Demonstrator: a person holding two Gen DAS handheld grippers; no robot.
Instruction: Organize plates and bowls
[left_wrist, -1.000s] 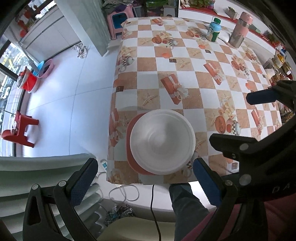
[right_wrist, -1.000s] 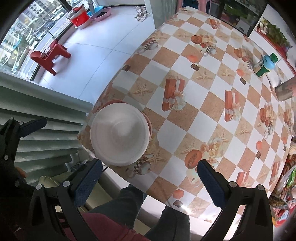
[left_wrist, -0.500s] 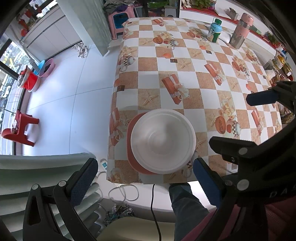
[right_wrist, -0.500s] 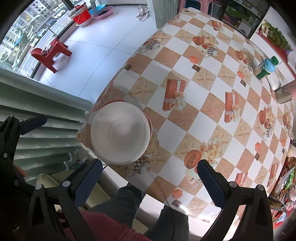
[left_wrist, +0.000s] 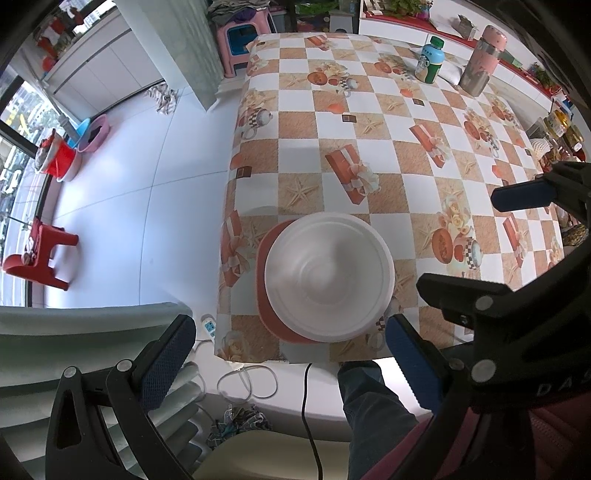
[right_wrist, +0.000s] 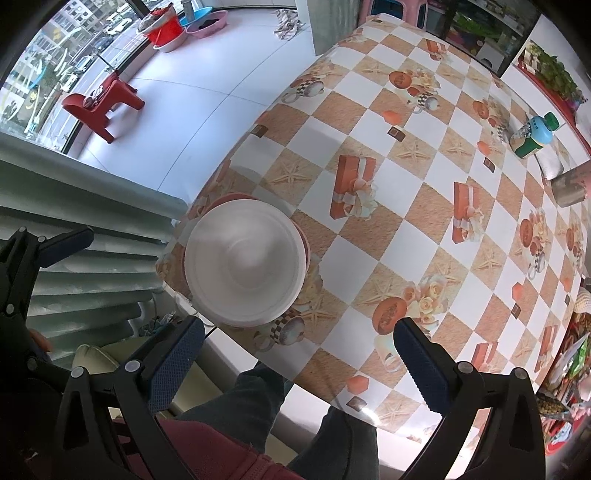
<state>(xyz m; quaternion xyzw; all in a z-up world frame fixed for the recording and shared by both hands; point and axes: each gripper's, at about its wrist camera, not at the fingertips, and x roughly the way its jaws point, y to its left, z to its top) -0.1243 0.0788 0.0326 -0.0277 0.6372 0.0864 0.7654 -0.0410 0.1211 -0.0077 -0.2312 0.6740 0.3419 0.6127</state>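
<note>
Closest in, the left gripper (left_wrist: 288, 354) hangs above the table's near edge with its jaws spread wide and nothing between them, the blue padded fingers (left_wrist: 168, 360) framing the person's dark trouser leg (left_wrist: 369, 406) and a black cable (left_wrist: 308, 413) down on the floor. The right gripper (right_wrist: 295, 363) is just as wide open and empty, poised over the same near edge a little further along, its fingers (right_wrist: 419, 365) clear of everything. Right past the fingertips sits the stack: a white bowl (left_wrist: 328, 277) resting in a red plate (left_wrist: 266, 280), whose rim peeks out only along the bowl's left side in the left wrist view. From the right wrist view the white bowl (right_wrist: 245, 262) sits at the table's near left corner, with just a sliver of red plate (right_wrist: 304, 243) showing along its far side. Neither gripper touches the stack. Beyond it, the checkered tablecloth (left_wrist: 369, 147) with starfish and gift-box prints runs on bare through the middle. At the far end stand a blue-and-green bottle (left_wrist: 430, 62) and, just beside it, a pink-and-steel flask (left_wrist: 482, 61). Off the table to the left, a red stool (left_wrist: 40, 251) sits on the white floor, with a red bucket (left_wrist: 59, 162) further back.
</note>
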